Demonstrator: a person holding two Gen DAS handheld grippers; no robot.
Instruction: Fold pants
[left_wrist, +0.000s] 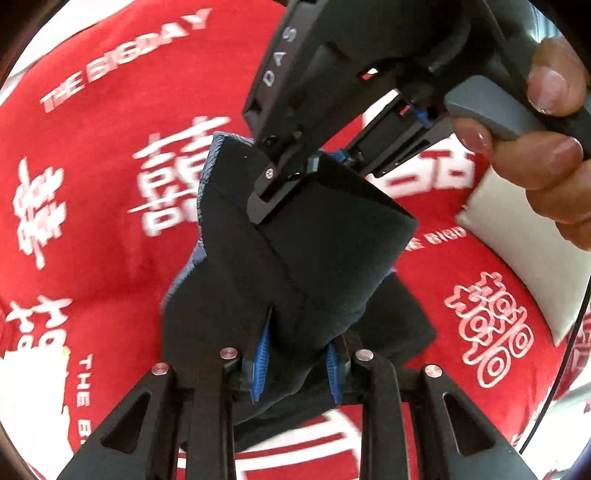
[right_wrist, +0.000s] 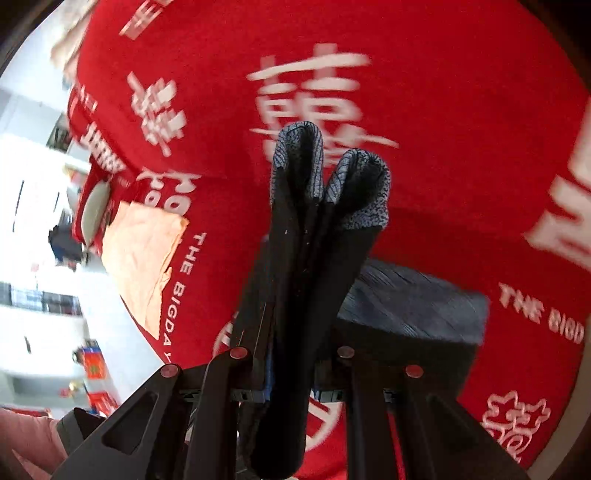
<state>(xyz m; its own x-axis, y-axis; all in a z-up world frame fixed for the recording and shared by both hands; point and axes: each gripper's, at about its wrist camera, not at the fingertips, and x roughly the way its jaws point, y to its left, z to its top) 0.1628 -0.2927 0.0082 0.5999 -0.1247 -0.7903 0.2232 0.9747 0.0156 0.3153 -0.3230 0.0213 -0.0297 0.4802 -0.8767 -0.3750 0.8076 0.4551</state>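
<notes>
The pants (left_wrist: 295, 258) are dark navy with a speckled grey-blue lining and hang bunched above a red blanket (left_wrist: 110, 147). My left gripper (left_wrist: 295, 373) is shut on a fold of the pants at the bottom of the left wrist view. My right gripper (left_wrist: 291, 184) comes in from the top there, held by a hand (left_wrist: 546, 147), and is clamped on the cloth's upper edge. In the right wrist view the pants (right_wrist: 306, 240) rise between the fingers of my right gripper (right_wrist: 291, 373), with two turned-up cuffs showing the lining.
The red blanket (right_wrist: 443, 110) with white characters and "THE BIGDAY" lettering covers the surface. An orange cloth (right_wrist: 144, 251) lies at its left edge. A white cushion (left_wrist: 524, 240) sits at the right. A room with white walls (right_wrist: 37, 184) lies beyond.
</notes>
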